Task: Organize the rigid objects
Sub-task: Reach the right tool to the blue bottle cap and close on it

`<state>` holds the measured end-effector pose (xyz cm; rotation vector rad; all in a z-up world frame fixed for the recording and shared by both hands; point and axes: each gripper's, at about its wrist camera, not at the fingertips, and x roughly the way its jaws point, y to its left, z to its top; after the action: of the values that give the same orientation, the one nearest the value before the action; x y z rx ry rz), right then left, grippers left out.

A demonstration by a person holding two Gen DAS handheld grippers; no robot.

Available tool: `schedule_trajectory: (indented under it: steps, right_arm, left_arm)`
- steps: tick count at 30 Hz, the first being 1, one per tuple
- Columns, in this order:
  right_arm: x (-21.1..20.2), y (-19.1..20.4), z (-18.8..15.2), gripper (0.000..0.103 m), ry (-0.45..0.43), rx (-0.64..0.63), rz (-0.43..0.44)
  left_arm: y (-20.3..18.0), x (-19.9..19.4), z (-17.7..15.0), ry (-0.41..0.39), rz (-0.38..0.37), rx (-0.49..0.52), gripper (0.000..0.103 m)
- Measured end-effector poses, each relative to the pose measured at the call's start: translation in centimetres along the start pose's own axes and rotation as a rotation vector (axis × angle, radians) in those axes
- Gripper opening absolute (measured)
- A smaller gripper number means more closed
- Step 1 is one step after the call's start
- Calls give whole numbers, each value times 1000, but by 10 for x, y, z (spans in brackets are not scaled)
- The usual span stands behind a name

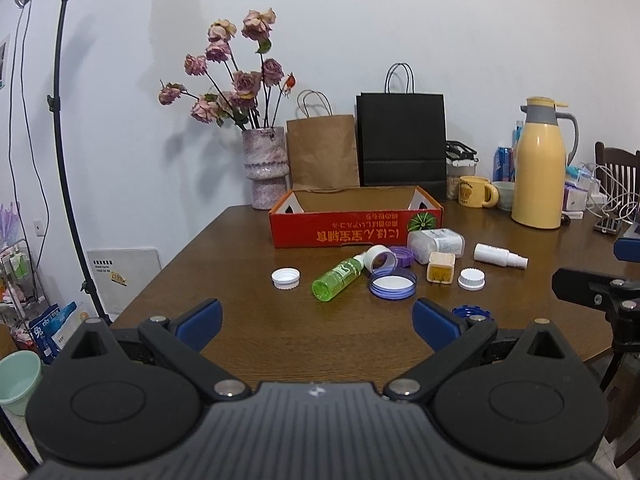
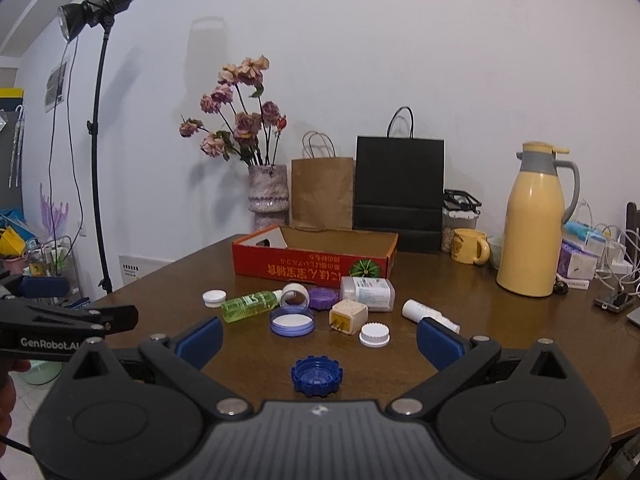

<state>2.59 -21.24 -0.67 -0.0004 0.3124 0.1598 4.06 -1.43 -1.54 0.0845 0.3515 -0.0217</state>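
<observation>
A red cardboard box (image 1: 352, 232) (image 2: 304, 270) stands open-topped on the brown table (image 1: 224, 248). In front of it lie a green bottle (image 1: 338, 279) (image 2: 250, 306), a clear pill bottle (image 1: 436, 245) (image 2: 368, 294), a white spray bottle (image 1: 498, 256) (image 2: 428, 314), a beige plug cube (image 1: 440, 267) (image 2: 347, 317), purple lids (image 1: 393, 283) (image 2: 292, 322), white caps (image 1: 285, 279) (image 2: 375, 335) and a dark blue cap (image 2: 317, 375). My left gripper (image 1: 318, 326) is open and holds nothing, short of the objects. My right gripper (image 2: 320, 340) is open above the blue cap.
A vase of dried roses (image 1: 266, 168), a brown paper bag (image 1: 322, 152), a black paper bag (image 1: 402, 140), a yellow mug (image 1: 476, 191) and a yellow thermos (image 1: 540, 168) line the back of the table. A lamp stand (image 1: 64, 160) rises at the left. Cables and a phone (image 2: 614, 302) lie far right.
</observation>
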Motion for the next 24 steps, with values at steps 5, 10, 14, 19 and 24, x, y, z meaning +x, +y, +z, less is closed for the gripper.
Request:
schedule_trajectory:
  steps: [5, 10, 14, 19, 24]
  right_arm:
    - [16, -3, -4, 103, 33, 3, 2]
    - [33, -4, -9, 103, 72, -1, -2]
    - [48, -6, -13, 103, 107, -1, -2]
    - [68, -9, -17, 103, 147, 6, 0]
    - [89, -12, -20, 103, 188, 13, 7]
  left_arm:
    - [-2, 16, -1, 26, -5, 2, 103]
    - [-3, 38, -3, 59, -15, -6, 103]
    - [-3, 54, -4, 86, -26, -11, 103]
    - [-4, 74, -6, 115, -34, -12, 103]
    - [-3, 93, -8, 146, -36, -14, 103]
